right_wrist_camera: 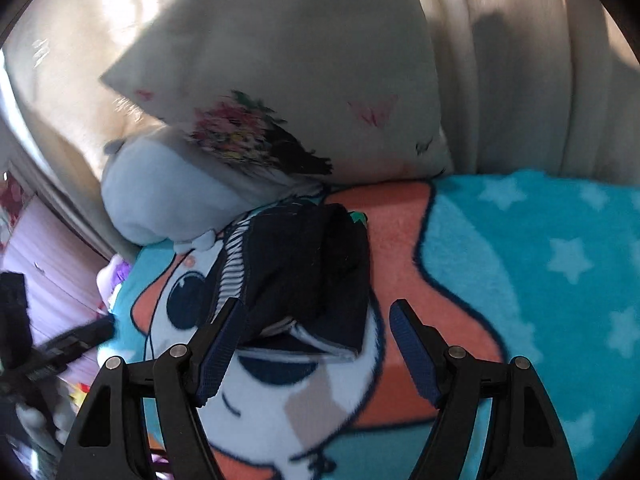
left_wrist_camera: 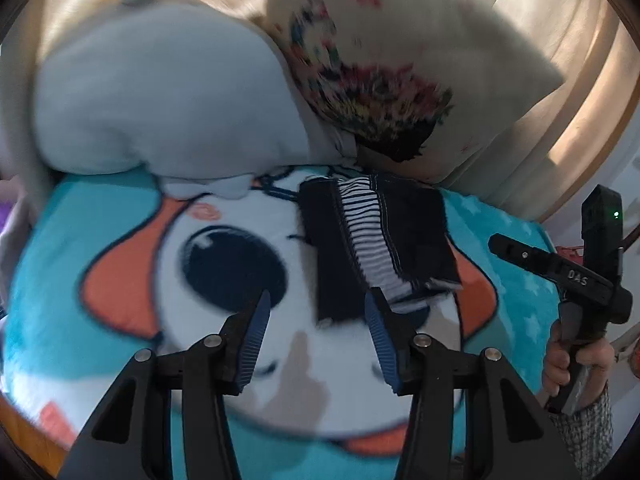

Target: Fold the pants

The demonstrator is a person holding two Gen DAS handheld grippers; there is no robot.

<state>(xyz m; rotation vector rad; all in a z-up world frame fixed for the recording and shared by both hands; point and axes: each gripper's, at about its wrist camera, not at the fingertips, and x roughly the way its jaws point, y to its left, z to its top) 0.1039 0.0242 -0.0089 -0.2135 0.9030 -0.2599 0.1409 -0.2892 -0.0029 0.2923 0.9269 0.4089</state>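
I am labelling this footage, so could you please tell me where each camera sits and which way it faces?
Left wrist: sits behind the open left tool, looking down at the folded pants on the cartoon blanket; the person's right hand shows at right.
Right wrist: sits behind the open right tool, looking down at the pants; no hand shows.
Shared: pants, blanket, floral pillow, pale blue plush.

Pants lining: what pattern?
Black-and-white stripes against the dark navy pants; clearest in left wrist view.
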